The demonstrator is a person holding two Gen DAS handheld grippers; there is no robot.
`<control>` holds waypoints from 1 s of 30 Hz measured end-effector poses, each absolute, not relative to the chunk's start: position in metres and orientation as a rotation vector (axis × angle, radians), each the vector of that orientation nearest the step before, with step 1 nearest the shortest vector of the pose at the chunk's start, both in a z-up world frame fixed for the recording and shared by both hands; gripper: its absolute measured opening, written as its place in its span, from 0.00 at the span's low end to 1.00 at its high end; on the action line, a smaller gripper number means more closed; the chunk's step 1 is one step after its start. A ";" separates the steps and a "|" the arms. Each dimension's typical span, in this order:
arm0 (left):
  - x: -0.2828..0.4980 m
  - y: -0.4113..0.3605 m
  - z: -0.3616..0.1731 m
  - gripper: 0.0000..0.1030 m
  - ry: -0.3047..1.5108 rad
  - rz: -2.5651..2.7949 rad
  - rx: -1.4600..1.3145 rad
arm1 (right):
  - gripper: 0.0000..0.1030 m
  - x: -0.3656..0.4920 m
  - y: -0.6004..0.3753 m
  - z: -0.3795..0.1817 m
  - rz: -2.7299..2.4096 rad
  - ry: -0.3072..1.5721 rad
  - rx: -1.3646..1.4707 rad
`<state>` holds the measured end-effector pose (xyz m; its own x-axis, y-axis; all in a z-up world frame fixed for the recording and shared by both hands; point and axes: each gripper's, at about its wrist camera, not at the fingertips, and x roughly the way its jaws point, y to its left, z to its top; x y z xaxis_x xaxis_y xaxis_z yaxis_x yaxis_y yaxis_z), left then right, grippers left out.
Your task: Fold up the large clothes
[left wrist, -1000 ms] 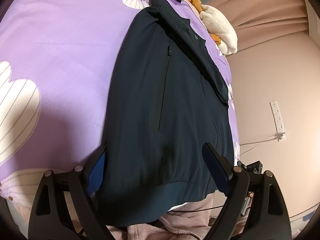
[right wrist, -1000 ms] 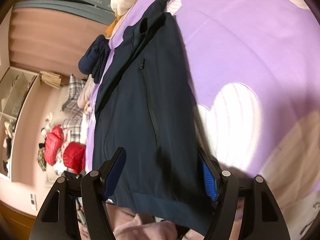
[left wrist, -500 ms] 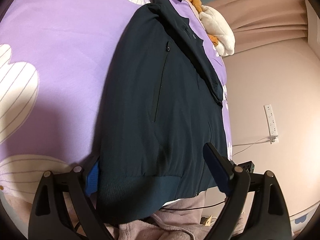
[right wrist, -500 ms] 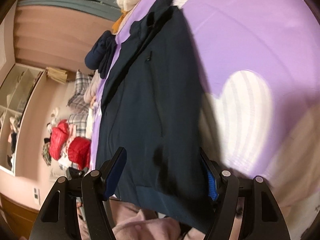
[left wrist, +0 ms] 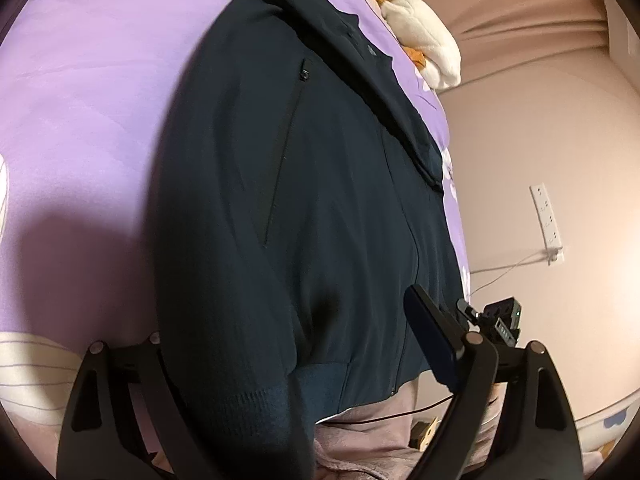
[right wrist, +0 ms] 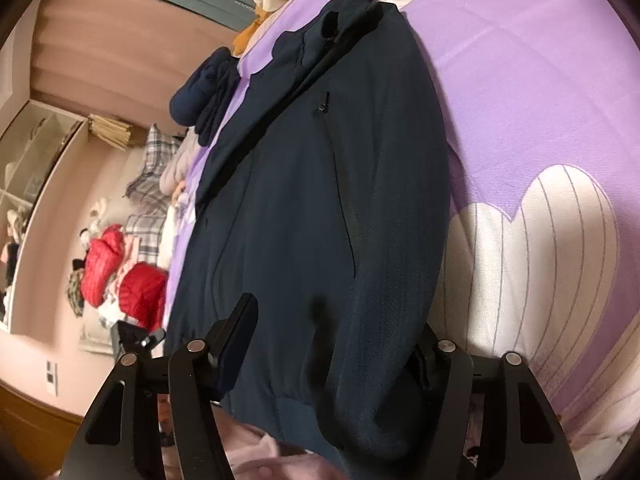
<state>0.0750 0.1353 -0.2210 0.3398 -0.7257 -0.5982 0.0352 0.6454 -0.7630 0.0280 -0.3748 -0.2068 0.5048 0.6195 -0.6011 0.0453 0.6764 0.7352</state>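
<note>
A dark navy zip jacket [left wrist: 320,200] lies front up on the purple flowered bed sheet [left wrist: 92,100], hem towards me and a sleeve along each side. My left gripper [left wrist: 288,352] straddles the hem's left corner and the ribbed cuff [left wrist: 256,404]. Its jaws are closing; the right finger [left wrist: 432,340] hovers over the cloth and the left one is hidden behind the sleeve. My right gripper [right wrist: 328,344] straddles the other corner of the jacket [right wrist: 320,200], jaws closing, with its left finger [right wrist: 236,340] showing and its right finger behind the sleeve. Neither visibly pinches the fabric.
A white and orange plush toy [left wrist: 424,56] and a pile of dark clothes [right wrist: 204,92] lie at the bed's head. Red jackets [right wrist: 120,276] and plaid cloth cover the floor beside a shelf. A power strip [left wrist: 546,220] hangs on the wall. A person's pink garment [left wrist: 380,432] is below the hem.
Both grippers have slid sideways onto the jacket's hem corners. The sleeves now cover each outer finger's blue pad, and the right gripper's jaws stand narrower than before.
</note>
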 end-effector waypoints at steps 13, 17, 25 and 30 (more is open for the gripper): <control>0.072 0.146 -0.228 0.49 1.134 -0.489 -0.745 | 0.38 0.019 -0.375 -0.208 0.325 0.980 0.788; 0.073 0.150 -0.231 0.28 1.139 -0.452 -0.748 | 0.29 0.019 -0.373 -0.205 0.332 0.962 0.792; 0.072 0.147 -0.229 0.17 1.117 -0.422 -0.721 | 0.27 0.021 -0.367 -0.195 0.375 0.918 0.790; 0.070 0.144 -0.223 0.16 1.097 -0.431 -0.699 | 0.27 0.022 -0.364 -0.188 0.395 0.895 0.787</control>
<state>0.0703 0.1444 -0.2229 0.4073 -0.6353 -0.6561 -0.0184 0.7126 -0.7014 0.0220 -0.3640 -0.1876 0.5814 0.6074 -0.5413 0.0091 0.6605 0.7508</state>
